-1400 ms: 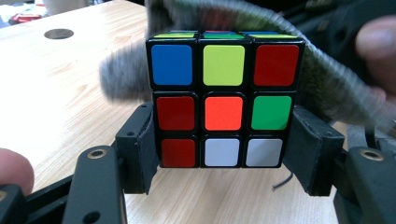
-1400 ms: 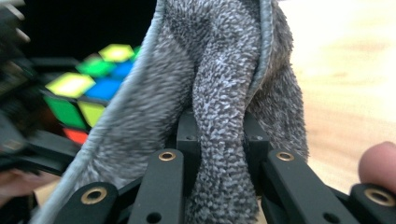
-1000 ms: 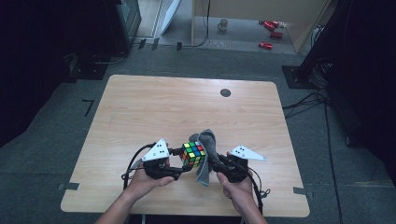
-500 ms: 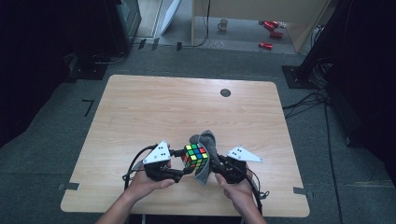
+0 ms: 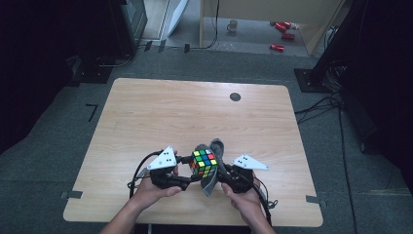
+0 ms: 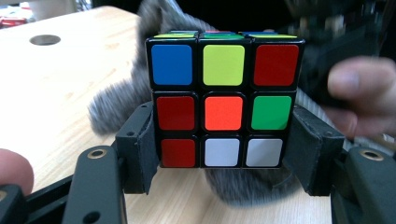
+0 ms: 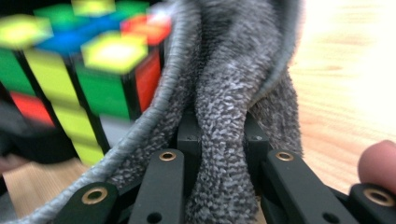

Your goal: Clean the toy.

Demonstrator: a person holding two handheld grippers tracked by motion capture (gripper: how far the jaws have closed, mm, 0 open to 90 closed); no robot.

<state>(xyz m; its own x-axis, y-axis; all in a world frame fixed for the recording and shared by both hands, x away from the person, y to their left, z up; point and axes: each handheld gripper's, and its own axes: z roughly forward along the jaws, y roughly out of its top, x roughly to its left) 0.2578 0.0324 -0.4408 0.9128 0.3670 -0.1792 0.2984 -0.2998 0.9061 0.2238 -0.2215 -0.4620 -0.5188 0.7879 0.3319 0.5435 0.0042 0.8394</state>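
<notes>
So we've got the puzzle cube clamped in the left gripper, its fingers pressed on the two sides of the bottom layer, held up just above the desk near the front edge, between our hands. The right gripper has its fingers pinched nearly together on a bunched fold of the grey cloth, and that cloth hangs right against the far side of the cube, so this looks like a wipe-down of the cube's faces. For doing it well, we'd say keep the left hand dead steady and let the right hand do all the travelling; a cube gripped only by its bottom layer will likely want to twist or pop out if the cloth drags hard sideways. Light strokes, pushing toward the left fingers rather than across them, should keep it seated. The cloth is grabbed by a narrow bundle, so the loose part flops: better to press the broad hanging bit flat on a face than poke with the gripper tip. Also watch that the hard fingers on the right don't knock the stickers. Faces hidden under the left fingers probably need a re-grip later.
</notes>
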